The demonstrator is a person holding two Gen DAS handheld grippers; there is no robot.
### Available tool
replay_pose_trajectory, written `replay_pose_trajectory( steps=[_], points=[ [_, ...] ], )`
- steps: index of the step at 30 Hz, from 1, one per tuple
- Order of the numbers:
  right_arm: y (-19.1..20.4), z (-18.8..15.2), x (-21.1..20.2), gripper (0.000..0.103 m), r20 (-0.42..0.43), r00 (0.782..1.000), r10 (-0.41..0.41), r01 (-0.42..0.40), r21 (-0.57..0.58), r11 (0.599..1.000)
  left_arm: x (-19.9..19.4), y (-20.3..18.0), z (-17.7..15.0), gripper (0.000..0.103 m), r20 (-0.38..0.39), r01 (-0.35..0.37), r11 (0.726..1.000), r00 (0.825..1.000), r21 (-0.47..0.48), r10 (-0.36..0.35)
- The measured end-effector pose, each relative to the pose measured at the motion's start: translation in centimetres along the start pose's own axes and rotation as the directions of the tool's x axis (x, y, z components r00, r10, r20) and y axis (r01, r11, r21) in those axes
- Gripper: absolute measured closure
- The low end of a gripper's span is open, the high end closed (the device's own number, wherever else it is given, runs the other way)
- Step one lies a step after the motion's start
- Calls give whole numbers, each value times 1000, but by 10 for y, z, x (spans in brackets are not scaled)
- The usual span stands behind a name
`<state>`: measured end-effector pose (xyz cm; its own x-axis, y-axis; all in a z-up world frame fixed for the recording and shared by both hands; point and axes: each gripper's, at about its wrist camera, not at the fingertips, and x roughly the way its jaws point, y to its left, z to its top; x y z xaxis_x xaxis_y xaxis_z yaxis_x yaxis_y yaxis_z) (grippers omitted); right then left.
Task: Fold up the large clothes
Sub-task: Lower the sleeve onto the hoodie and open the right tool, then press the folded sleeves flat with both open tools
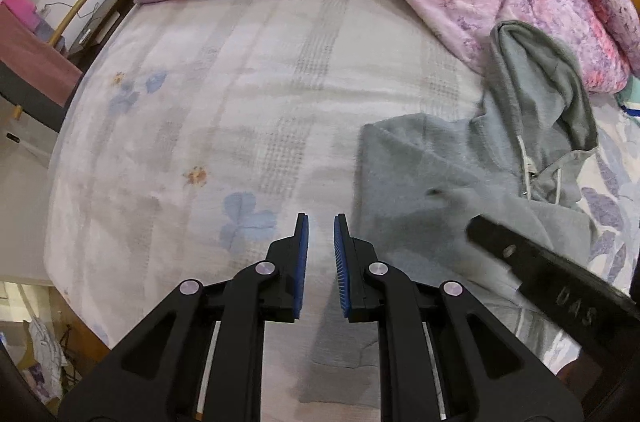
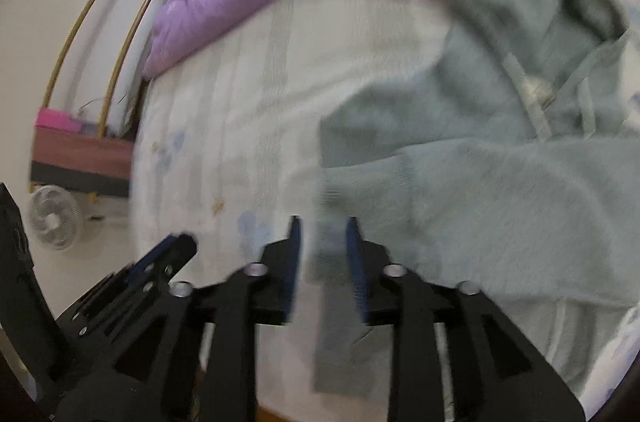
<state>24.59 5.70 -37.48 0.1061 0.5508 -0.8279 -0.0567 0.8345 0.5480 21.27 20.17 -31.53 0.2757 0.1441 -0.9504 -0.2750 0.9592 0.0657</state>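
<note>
Hoodie (image 1: 460,174) partly folded on bed (image 1: 240,102) (hood loose); beside it, left tool (image 1: 321,222) and right tool (image 2: 323,234) gape, empty.

Your left gripper (image 1: 321,222) was matte black, with ribbed blue pads (image 1: 303,262) and round silver pivot screws (image 1: 265,267) on the linkage arms. Your right gripper (image 2: 323,228) matched it in build. Its housing carried raised lettering reading "DAS" (image 1: 576,306).
</note>
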Motion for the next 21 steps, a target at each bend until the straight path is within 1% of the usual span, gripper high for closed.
replay_pose_trajectory(
  steps=[1, 3, 5, 9, 10, 12, 14, 16, 17, 18, 19, 20, 21],
  points=[
    [-2, -1, 0, 26, -5, 1000, -7, 7, 10, 1000, 2, 0, -1, 89, -4, -3, 1000, 1000, 5, 3],
    [-6, -2, -9, 24, 27, 999, -17, 17, 14, 1000, 6, -1, -1, 89, -17, 2, 1000, 1000, 9, -2],
    [-12, -1, -16, 23, 34, 999, -37, 37, 7, 999, 10, -6, -3, 88, -21, -4, 1000, 1000, 30, 4],
    [-50, 1, -41, 23, 69, 989, -128, 124, 52, 991, 24, -24, -7, 86, -53, 18, 998, 998, 59, -15],
    [-64, 1, -49, 23, 88, 980, -179, 174, 55, 983, 29, -30, -8, 85, -61, 25, 997, 998, 71, -21],
    [-90, 1, -63, 24, 120, 949, -291, 289, 35, 957, 41, -45, -11, 85, -81, 43, 994, 996, 96, -36],
    [-118, -2, -76, 33, 144, 918, -370, 368, 46, 929, 58, -63, -16, 85, -105, 84, 987, 992, 134, -70],
    [-147, -3, -82, 52, 136, 903, -408, 401, 75, 913, 74, -77, -20, 85, -123, 102, 981, 989, 163, -83],
    [-167, -2, -82, 57, 122, 882, -456, 447, 91, 890, 88, -85, -21, 85, -141, 101, 980, 987, 174, -77],
    [-183, 0, -80, 65, 99, 863, -496, 487, 101, 867, 97, -90, -20, 85, -152, 105, 979, 985, 173, -79],
    [-197, 4, -76, 69, 78, 855, -513, 504, 115, 856, 109, -94, -19, 85, -171, 111, 979, 982, 169, -82],
    [-216, 9, -71, 70, 59, 853, -518, 506, 148, 850, 124, -101, -16, 85, -191, 113, 980, 978, 166, -81],
    [-232, 15, -67, 70, 44, 852, -522, 509, 171, 844, 134, -104, -13, 85, -193, 115, 980, 978, 164, -83]
  ],
)
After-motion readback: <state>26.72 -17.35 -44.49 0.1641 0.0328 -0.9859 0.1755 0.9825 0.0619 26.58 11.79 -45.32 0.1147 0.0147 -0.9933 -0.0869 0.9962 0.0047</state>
